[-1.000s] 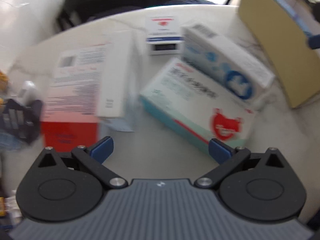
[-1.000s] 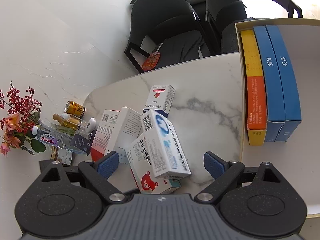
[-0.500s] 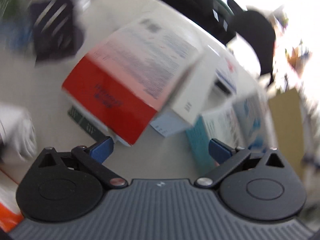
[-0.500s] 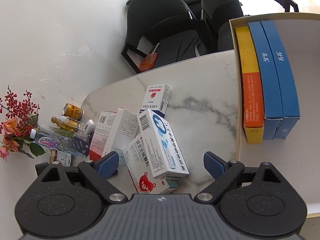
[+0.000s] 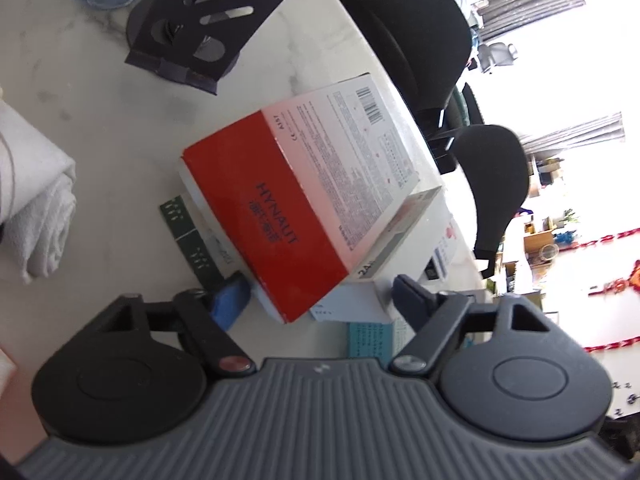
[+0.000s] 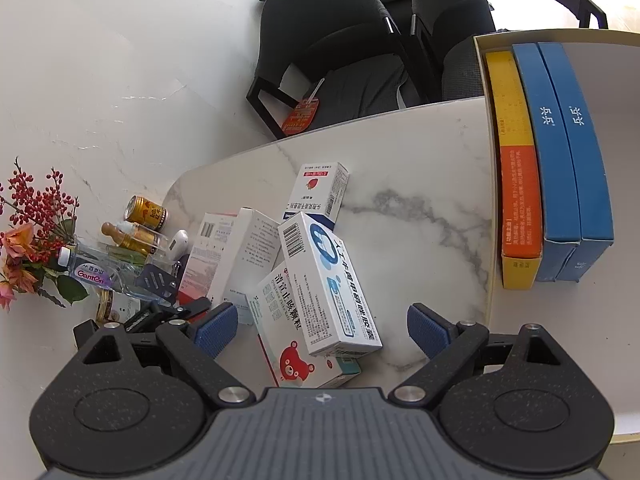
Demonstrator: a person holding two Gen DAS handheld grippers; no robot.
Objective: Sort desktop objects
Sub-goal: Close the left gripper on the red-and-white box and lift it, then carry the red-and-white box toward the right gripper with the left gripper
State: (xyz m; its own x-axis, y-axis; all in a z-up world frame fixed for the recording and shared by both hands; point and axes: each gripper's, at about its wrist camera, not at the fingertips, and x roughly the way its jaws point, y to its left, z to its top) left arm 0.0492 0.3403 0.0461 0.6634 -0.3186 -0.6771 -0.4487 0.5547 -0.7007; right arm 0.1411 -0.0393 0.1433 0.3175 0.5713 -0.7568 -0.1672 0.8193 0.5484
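Observation:
A pile of medicine boxes lies on the marble table. A red-and-white box point(image 5: 304, 204) leans on a white box point(image 5: 416, 236); my left gripper point(image 5: 320, 300) is open, its jaws on either side of the red box's near corner. In the right wrist view the red-and-white box point(image 6: 206, 256) lies left of a white box point(image 6: 248, 252), a blue-circle box point(image 6: 326, 276), a bear box point(image 6: 294, 344) and a strawberry box point(image 6: 320, 190). My right gripper point(image 6: 320, 326) is open above the bear box. A cream tray point(image 6: 486, 168) holds a yellow-orange box point(image 6: 518, 184) and two blue boxes point(image 6: 568, 152).
A black phone stand point(image 5: 204, 28), a rolled white towel point(image 5: 32, 200) and a green strip point(image 5: 192, 240) lie near the left gripper. At the table's left are a water bottle point(image 6: 94, 270), a gold can point(image 6: 146, 212), small bottles and red-berry flowers point(image 6: 28, 232). Black chairs point(image 6: 332, 52) stand behind.
My left gripper swung left and closed in on the red-and-white box, which now sits between its open jaws. My right gripper has barely moved.

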